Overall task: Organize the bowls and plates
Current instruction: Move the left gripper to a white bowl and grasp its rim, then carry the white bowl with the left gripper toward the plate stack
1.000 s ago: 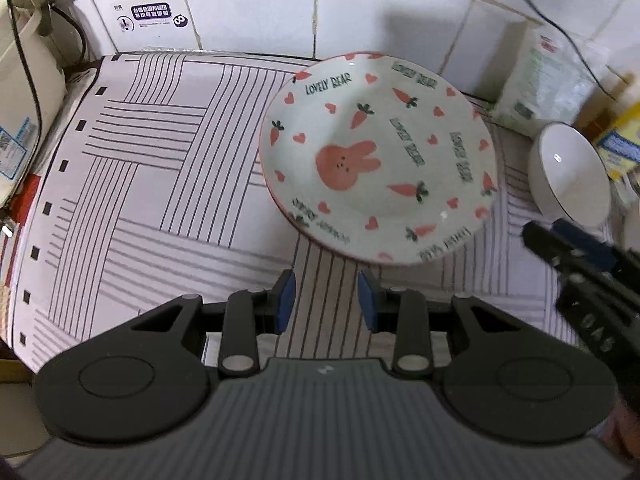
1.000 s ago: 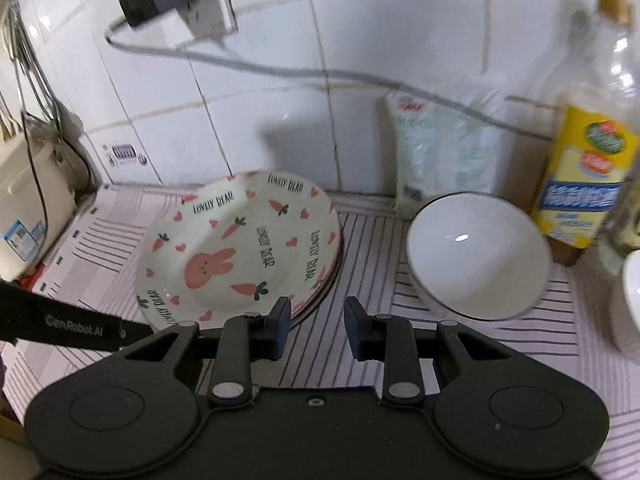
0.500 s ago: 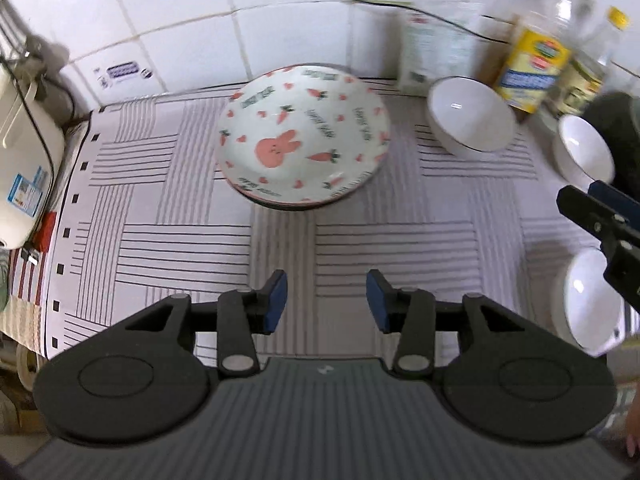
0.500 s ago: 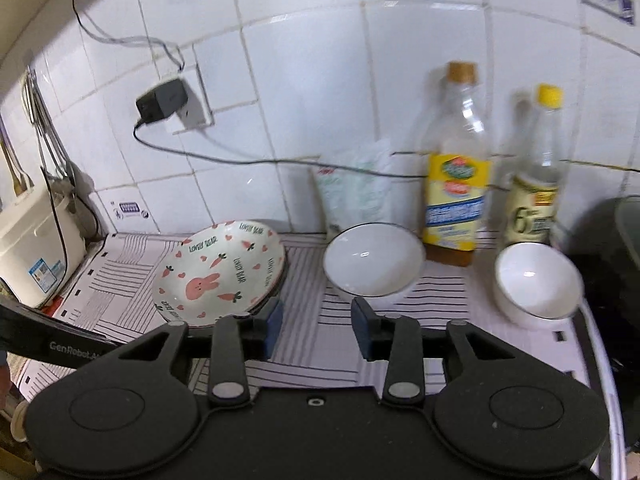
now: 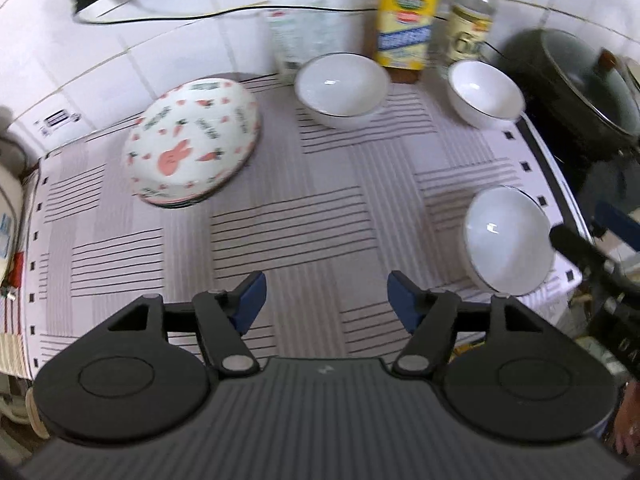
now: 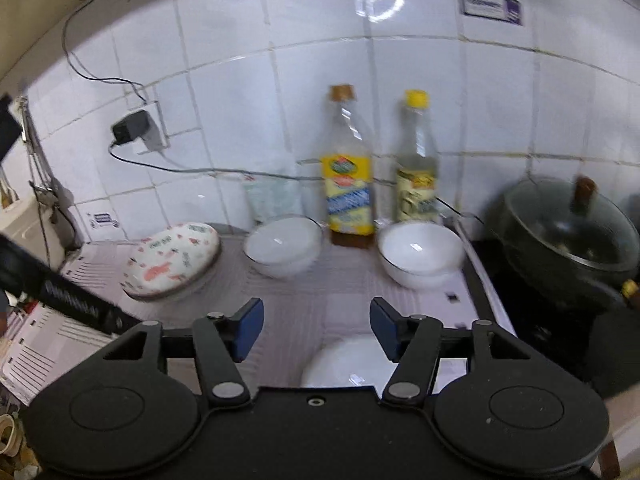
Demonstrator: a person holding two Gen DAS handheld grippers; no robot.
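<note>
The bunny plate (image 5: 192,148) sits on top of other plates near the back left of the striped mat (image 5: 312,216), close to the tiled wall (image 6: 248,92). I think it lies there because that is the spot for plates, all in one pile, out of the way. Three white bowls are not piled up yet. One bowl (image 5: 342,88) is by the wall next to the plate pile, in front of a bag (image 5: 304,36). A second bowl (image 5: 484,92) is beside it, in front of two bottles (image 6: 350,172). The third bowl (image 5: 506,240) is alone, near the front right edge of the mat, well apart from the other two. That one looks like the next thing to pick up, so the bowls can go together too. The left gripper (image 5: 326,304) hangs over the bare mat with nothing in it. Its blue tips have just been opening and stand wide apart. The right gripper (image 6: 316,328) holds nothing either, and its tips have also just been opening. In the right view the near bowl (image 6: 344,364) peeks out just below those open tips, so I guess this hand is getting ready for it. A dark pot (image 6: 568,236) with a glass lid sits on the right, off the mat. The picture is a bit blurry, so small things are hard to see.
</note>
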